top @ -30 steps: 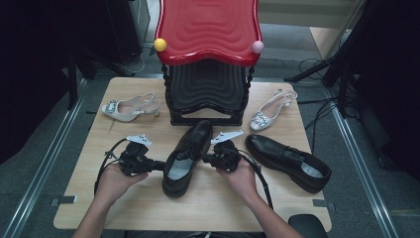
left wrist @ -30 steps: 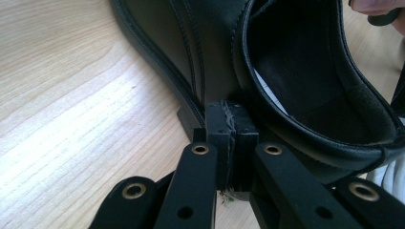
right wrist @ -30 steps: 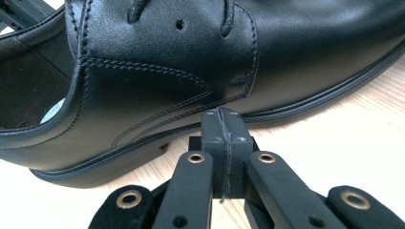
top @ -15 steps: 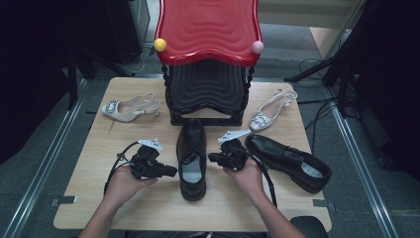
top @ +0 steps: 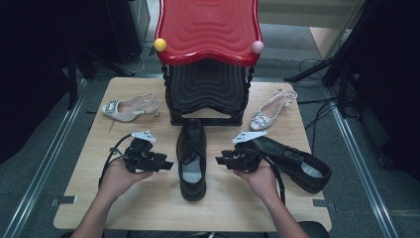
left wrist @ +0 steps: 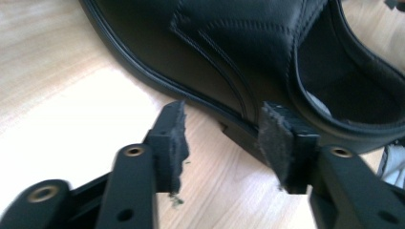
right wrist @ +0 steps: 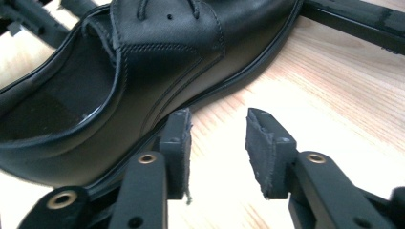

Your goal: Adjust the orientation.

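While flanking black shoe, claws parted

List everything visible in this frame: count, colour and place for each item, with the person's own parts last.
Black leather lace-up shoe: 1, table centre, between the grippers.
Black leather shoe: 1, right side.
Silver slingback heels: 2, far left, far right.
Red-topped black tiered rack: 1, far edge.
Yellow ball, pink ball: 1 each, rack's front corners.
Light wooden table: 1.
Left gripper, right gripper: black, open, flanking the centre shoe.
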